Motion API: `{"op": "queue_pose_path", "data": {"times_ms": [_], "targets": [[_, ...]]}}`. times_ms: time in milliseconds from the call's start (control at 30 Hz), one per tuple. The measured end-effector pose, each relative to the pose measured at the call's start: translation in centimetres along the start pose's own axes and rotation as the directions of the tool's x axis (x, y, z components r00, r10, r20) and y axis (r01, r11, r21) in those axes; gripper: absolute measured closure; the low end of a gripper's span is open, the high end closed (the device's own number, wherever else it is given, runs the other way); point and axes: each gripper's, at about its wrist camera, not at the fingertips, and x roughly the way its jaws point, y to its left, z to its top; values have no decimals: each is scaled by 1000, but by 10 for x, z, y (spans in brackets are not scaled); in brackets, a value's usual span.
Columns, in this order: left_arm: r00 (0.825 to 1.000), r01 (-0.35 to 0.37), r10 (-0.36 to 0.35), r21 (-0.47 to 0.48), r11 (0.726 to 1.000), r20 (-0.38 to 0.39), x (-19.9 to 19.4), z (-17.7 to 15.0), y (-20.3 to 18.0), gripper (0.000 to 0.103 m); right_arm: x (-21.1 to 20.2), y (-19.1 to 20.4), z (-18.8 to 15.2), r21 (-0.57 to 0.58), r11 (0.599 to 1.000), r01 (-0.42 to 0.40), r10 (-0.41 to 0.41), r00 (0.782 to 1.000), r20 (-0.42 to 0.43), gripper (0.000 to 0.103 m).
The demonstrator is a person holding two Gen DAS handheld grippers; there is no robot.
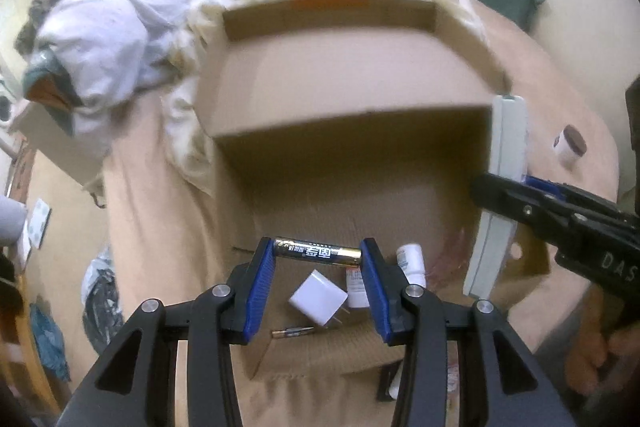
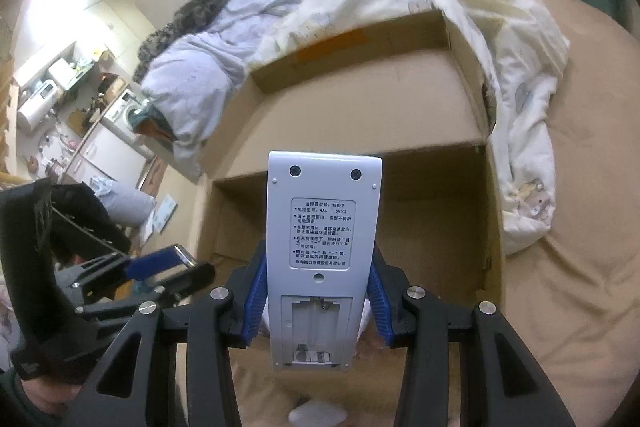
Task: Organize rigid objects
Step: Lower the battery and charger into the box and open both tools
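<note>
Black-and-gold AAA battery sits clamped end to end in your left gripper, at lower centre. Your right gripper grips the white remote, its battery bay uncovered, above the cardboard box.

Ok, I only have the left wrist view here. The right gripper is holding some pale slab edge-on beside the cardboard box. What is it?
Observer: A white remote control, its back facing the right wrist camera, clamped by its long edges in the right gripper.
Operator: Is the battery cover on?
Observer: No. The battery compartment is open, and its slots look empty.
Operator: Anything printed on the back?
Observer: A label above the compartment that specifies AAA cells.
</note>
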Motion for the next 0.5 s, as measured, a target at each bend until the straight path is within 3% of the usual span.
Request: {"op": "queue_pose_path", "data": {"times_ms": [200,500], "targets": [[997,11,-12,-10,1000,-70,39,-9,1,63,19,-1,-1,-21,1000,18,-19,999,-44,56],[995,-1,1,-4,1000,-97,56,-13,-3,63,37,0,-4,-28,998,59,-61,994,-88,56]]}}
